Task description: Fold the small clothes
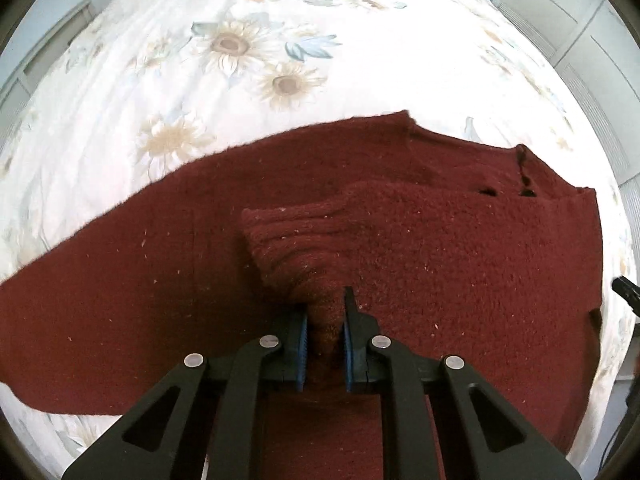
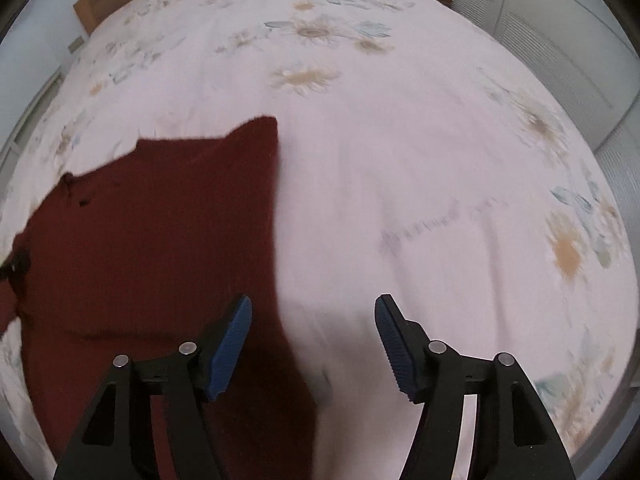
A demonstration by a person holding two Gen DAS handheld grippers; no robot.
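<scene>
A dark red knitted sweater lies spread on a bed covered with a pale sheet printed with sunflowers. In the left wrist view the left gripper points steeply down at the garment, and its jaws are drawn in narrow, pinching a bunched, ribbed fold of the sweater that rises between the blue pads. That fold fans out from the pads into a cuff-like end lying on top of the sweater's body. The neckline, with small dark gaps, shows toward the upper right of this view. In the right wrist view the right gripper hangs over the sweater's right edge, with its jaws standing wide apart and nothing between them; one pad sits above the red fabric, the other above bare sheet. This view is blurred. White cabinet doors stand beyond the bed.
</scene>
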